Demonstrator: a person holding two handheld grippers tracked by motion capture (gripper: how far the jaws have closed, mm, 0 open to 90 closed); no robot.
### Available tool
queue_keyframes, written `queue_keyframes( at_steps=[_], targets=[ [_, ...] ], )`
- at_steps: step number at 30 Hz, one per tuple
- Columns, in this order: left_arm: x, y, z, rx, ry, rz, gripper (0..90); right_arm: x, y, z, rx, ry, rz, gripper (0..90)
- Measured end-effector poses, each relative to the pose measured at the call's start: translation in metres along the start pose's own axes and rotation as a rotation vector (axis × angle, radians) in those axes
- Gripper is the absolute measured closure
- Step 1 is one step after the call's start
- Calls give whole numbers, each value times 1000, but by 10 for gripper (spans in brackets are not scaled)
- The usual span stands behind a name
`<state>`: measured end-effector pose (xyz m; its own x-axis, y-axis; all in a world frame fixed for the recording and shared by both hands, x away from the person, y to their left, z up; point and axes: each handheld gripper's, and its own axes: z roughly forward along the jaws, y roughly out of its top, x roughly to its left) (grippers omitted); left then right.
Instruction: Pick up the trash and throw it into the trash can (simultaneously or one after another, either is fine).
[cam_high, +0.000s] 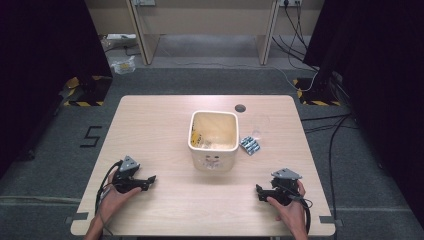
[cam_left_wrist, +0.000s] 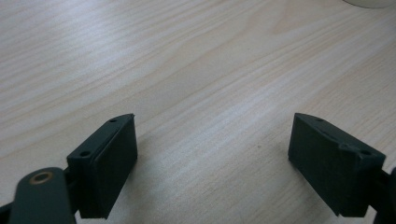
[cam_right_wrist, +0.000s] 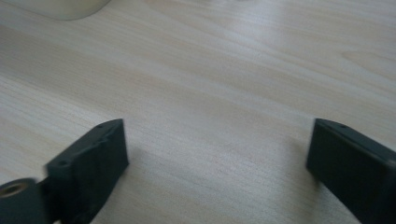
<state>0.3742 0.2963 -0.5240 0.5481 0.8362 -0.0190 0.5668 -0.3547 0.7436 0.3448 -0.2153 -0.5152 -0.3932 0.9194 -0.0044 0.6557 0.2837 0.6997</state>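
Both grippers parked, empty, either side of the bin

High view: left gripper (cam_high: 141, 182) and right gripper (cam_high: 267, 194) rest near the table (cam_high: 150, 125) edge, cream bin (cam_high: 213, 140) between, batteries (cam_high: 249, 145), probably, beside it. Gripper views: both jaws spread wide over bare wood, seemingly ready to reach.

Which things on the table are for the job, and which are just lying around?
Likely for the job: cream bin, blister pack, clear plastic piece, left gripper, right gripper, both with jaws open.
Lying around: bag on the floor, cables.
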Motion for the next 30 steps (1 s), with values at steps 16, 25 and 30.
queue_keyframes(
  at_steps=[16,25,30],
  targets=[
    [0,0,0,-1,1,-1,147,2,38,-7,-74,-21,-80,153],
    [0,0,0,-1,0,0,146,-1,69,13,-94,-11,-89,152],
    [0,0,0,0,0,0,146,-3,82,33,-80,-2,-109,153]
  ],
)
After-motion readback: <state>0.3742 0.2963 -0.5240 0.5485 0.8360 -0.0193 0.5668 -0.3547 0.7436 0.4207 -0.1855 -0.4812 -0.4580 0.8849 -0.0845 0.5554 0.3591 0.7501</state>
